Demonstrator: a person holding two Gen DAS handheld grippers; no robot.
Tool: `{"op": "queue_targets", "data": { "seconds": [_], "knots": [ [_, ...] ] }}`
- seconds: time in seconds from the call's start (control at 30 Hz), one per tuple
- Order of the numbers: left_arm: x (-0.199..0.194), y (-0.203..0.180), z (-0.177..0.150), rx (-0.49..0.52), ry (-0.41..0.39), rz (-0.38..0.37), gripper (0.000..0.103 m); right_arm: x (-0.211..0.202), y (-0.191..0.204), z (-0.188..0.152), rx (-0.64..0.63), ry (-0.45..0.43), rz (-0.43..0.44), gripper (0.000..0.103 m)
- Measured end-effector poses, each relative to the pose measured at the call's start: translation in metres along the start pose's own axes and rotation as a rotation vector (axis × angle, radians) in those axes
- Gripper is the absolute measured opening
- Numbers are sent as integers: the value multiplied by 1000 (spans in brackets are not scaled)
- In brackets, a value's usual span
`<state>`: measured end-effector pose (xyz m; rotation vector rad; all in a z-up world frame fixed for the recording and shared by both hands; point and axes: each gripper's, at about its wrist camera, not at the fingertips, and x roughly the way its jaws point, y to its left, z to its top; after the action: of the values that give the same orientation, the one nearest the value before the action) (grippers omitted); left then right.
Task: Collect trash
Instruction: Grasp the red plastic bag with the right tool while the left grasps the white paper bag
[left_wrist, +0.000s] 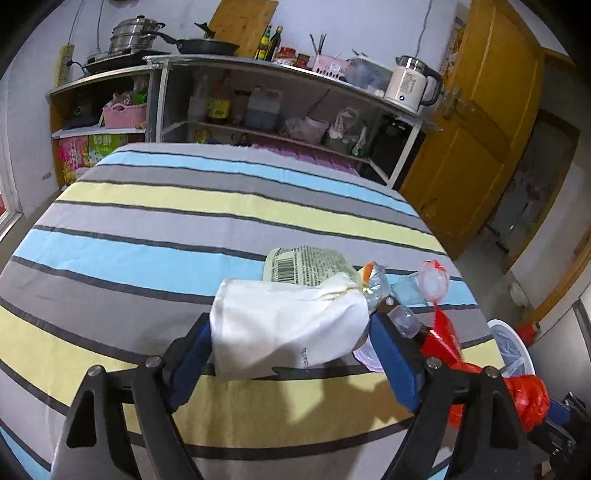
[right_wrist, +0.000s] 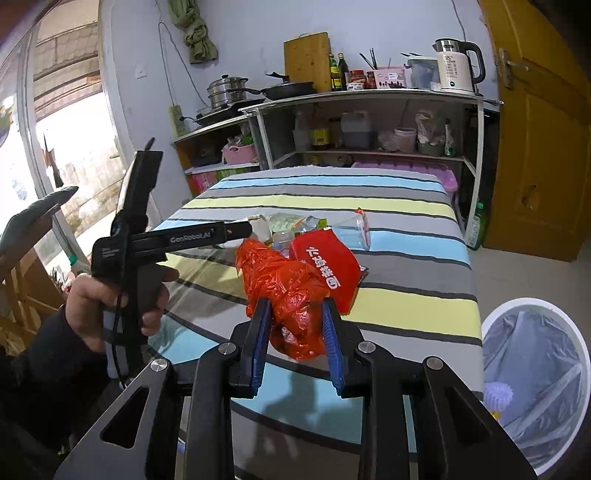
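Note:
My left gripper (left_wrist: 291, 332) is shut on a crumpled white paper bag (left_wrist: 288, 328) and holds it above the striped table (left_wrist: 147, 229). My right gripper (right_wrist: 295, 317) is shut on a crumpled red plastic bag (right_wrist: 284, 284), also seen in the left wrist view (left_wrist: 528, 395). On the table lie a green barcode wrapper (left_wrist: 303, 264), a red noodle packet (right_wrist: 328, 269), a clear plastic cup with a red lid (left_wrist: 432, 280) and a small clear bottle (left_wrist: 406, 319). A white trash bin with a clear liner (right_wrist: 535, 376) stands on the floor at the right of the table.
A shelf unit (left_wrist: 280, 103) with pots, bottles and a white kettle (left_wrist: 410, 85) stands behind the table. A yellow door (left_wrist: 480, 122) is at the right. The left hand-held gripper body (right_wrist: 147, 240) crosses the right wrist view at the left.

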<state>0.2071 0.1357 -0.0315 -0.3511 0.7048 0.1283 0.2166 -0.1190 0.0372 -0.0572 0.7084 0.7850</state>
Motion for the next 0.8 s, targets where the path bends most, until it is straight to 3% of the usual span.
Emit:
{"op": "queue_targets", "data": {
  "seconds": [0.33, 0.37, 0.8],
  "knots": [
    [-5, -2, -1, 1, -28, -2, 80, -3, -1, -3, 13, -5, -5, 29],
    [-8, -2, -2, 5, -38, -4, 76, -5, -1, -3, 15, -7, -6, 29],
    [-73, -10, -22, 59, -131, -68, 77, -30, 2, 0, 36, -65, -47, 29]
  ]
}}
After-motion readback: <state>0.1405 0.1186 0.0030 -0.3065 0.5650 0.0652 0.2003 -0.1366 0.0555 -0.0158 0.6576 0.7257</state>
